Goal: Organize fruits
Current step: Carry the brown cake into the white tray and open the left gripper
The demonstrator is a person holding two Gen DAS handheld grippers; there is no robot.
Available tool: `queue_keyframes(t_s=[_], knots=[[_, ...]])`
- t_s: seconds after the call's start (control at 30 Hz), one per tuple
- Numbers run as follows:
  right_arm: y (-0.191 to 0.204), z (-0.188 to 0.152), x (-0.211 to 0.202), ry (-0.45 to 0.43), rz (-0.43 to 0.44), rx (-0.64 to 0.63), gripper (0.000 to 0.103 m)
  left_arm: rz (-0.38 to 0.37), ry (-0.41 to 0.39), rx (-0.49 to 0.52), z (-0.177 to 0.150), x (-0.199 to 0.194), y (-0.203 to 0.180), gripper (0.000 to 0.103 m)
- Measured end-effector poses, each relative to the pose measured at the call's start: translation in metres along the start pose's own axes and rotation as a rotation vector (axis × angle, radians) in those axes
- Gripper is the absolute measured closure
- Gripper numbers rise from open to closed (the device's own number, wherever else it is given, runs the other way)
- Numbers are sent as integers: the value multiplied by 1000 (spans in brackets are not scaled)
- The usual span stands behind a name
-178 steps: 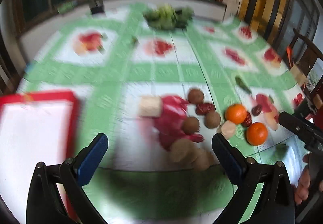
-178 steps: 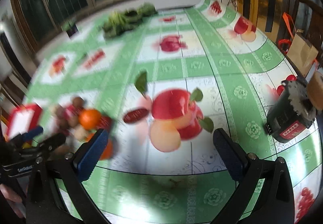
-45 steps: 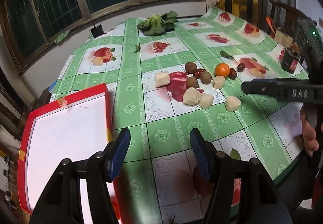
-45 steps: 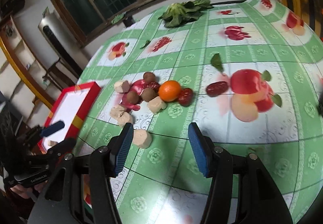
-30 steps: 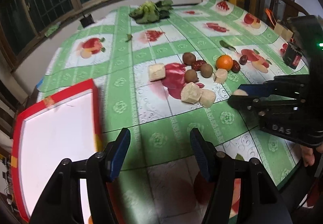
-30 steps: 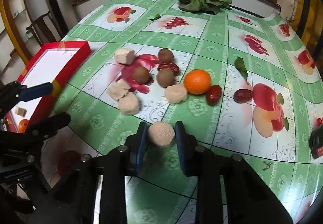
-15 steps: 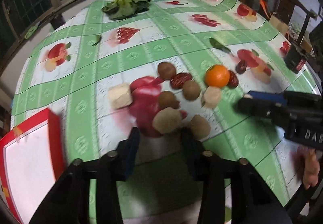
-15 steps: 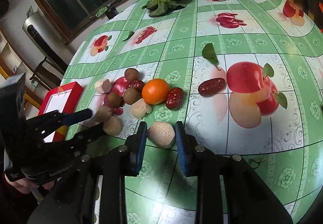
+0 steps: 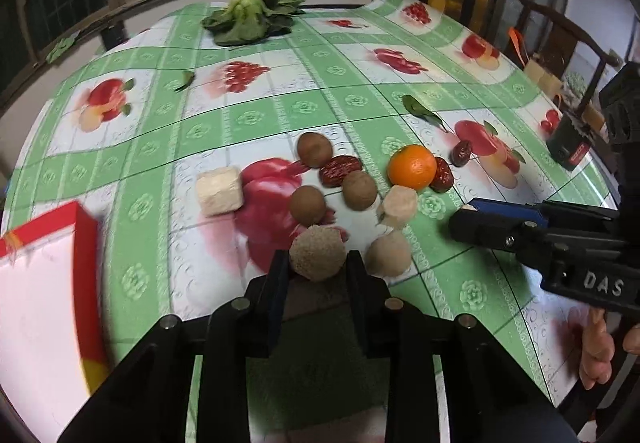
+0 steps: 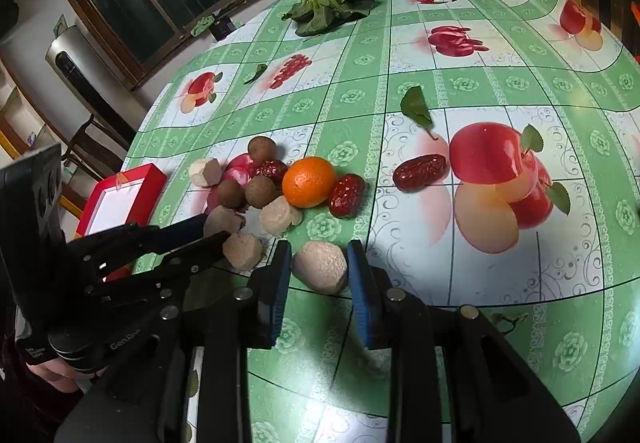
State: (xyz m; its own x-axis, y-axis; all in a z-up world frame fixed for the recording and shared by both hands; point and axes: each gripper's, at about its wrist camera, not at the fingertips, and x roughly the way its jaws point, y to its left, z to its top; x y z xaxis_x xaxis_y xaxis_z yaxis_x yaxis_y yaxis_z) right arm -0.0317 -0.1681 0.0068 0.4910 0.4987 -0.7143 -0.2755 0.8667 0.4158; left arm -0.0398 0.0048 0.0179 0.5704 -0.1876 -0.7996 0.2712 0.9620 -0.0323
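Fruits lie in a cluster on the green fruit-print tablecloth: an orange [image 9: 412,167], three brown round fruits [image 9: 315,149], red dates [image 9: 340,171] and several pale beige chunks [image 9: 219,191]. My left gripper [image 9: 318,267] is shut on a rough tan chunk [image 9: 317,252] at the near side of the cluster. My right gripper [image 10: 319,263] is shut on a pale beige chunk [image 10: 320,266] and holds it just in front of the orange [image 10: 309,182]. The right gripper also shows in the left wrist view [image 9: 472,217]. A red-rimmed white tray [image 9: 36,283] stands at the left.
A bunch of leafy greens [image 9: 250,17] lies at the far side. A single date [image 10: 419,172] and a loose leaf [image 10: 417,108] lie right of the cluster. A small dark box [image 9: 567,145] sits near the right table edge. Chairs stand beyond it.
My left gripper moved forward from beside the tray to the cluster and closed on the tan chunk. My right gripper still holds its pale chunk and has lifted it slightly.
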Motion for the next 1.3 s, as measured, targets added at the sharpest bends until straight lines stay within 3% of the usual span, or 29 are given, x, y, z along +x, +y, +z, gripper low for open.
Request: queue_keyframes(t_s=[0.43,0.73,1.0,1.3], knots=[[42,-12,-16,-108,131,-119,73,135,-163,-133,-63,-94,37,75],[139,-37,6,-84,313,-242,73,279,-219,-266,-109,-141,94,75],[210,-58,34,-30,402,-333,73,348,-223,-341,-131,-146,125,75],[237,-74,52,19,409,-387,73,366,-221,-384,-142,-144,141,75]])
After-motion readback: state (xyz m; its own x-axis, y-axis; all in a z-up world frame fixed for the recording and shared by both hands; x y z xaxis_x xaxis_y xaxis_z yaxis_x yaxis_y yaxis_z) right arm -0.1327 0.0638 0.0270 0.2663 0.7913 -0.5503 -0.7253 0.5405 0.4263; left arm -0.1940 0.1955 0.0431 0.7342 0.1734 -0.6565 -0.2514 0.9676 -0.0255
